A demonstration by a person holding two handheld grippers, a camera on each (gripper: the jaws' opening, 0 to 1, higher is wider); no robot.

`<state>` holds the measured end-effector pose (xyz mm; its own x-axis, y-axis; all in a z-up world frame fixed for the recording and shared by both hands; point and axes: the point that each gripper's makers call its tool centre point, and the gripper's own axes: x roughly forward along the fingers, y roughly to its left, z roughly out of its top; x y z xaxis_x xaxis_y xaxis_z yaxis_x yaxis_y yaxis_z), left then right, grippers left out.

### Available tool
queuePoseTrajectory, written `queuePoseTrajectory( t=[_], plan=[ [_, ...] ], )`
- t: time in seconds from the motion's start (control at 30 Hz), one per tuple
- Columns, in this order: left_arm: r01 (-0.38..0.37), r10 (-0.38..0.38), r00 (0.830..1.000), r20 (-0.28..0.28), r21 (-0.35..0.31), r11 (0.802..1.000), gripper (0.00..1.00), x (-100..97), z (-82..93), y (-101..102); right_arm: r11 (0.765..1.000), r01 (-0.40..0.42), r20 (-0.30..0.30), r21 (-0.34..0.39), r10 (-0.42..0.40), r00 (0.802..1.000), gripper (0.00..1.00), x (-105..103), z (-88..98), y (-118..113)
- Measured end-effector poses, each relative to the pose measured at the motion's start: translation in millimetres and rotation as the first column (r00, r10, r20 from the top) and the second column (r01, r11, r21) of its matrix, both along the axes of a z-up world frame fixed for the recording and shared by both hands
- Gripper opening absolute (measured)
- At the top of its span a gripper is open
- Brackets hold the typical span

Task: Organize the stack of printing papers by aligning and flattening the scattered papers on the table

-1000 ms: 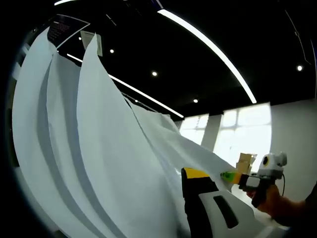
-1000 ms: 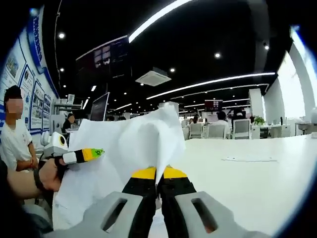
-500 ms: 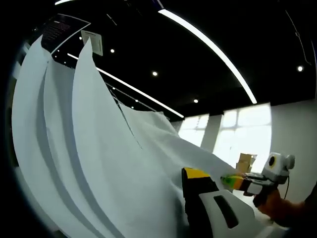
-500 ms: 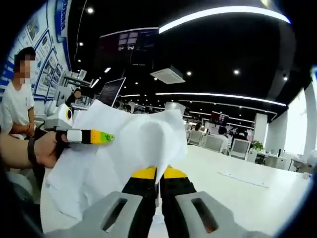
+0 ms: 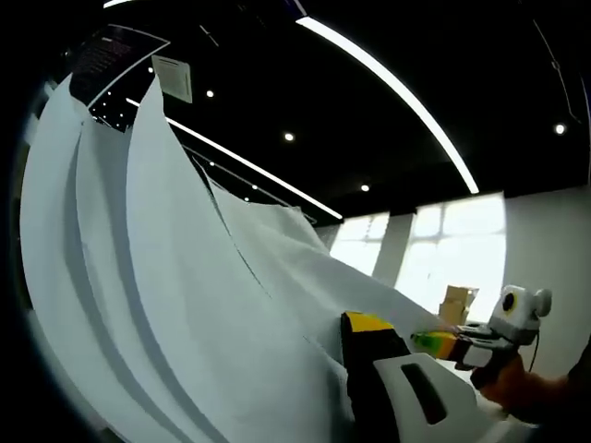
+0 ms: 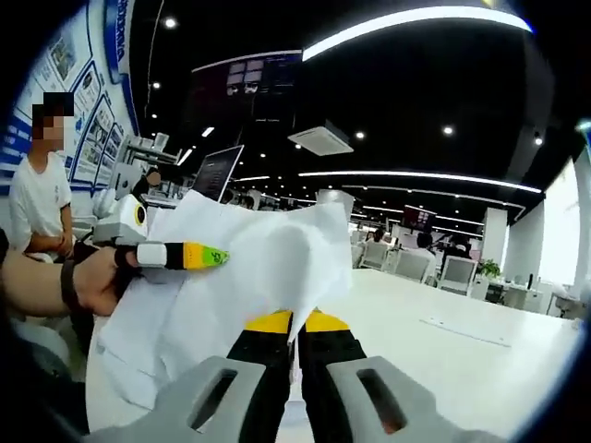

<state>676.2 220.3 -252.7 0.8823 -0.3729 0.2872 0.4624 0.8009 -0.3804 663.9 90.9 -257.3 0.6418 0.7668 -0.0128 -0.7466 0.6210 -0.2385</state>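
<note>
A stack of white printing papers (image 5: 185, 295) is held up in the air between both grippers, its sheets fanned and curved. My left gripper (image 5: 346, 323) is shut on one side of it; one yellow-tipped jaw shows, the other is hidden behind the sheets. In the right gripper view the papers (image 6: 263, 268) rise from my right gripper (image 6: 294, 323), whose yellow-tipped jaws are shut on their lower edge. The left gripper (image 6: 180, 256) comes in from the left, held by a hand (image 6: 92, 281), at the papers' far side. The right gripper (image 5: 439, 343) also shows at the right of the left gripper view.
A white table (image 6: 416, 369) stretches to the right below the papers, with one loose sheet (image 6: 466, 330) lying flat on it. A person (image 6: 37, 198) stands at the left. Office chairs and desks (image 6: 397, 263) are far behind.
Both views have shifted slightly with the hands. The fanned sheets lean a little more to the left, and both grips hold as before.
</note>
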Motion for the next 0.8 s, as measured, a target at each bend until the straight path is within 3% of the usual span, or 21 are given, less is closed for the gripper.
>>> queuePoseTrajectory(
  t=[0.8],
  plan=[
    [0.028, -0.028, 1.000, -0.003, -0.022, 0.999, 0.35, -3.8, 2.2, -7.4, 0.998, -0.051, 0.006, 0.041, 0.051, 0.999, 0.00, -12.6, 5.5, 7.6]
  ],
)
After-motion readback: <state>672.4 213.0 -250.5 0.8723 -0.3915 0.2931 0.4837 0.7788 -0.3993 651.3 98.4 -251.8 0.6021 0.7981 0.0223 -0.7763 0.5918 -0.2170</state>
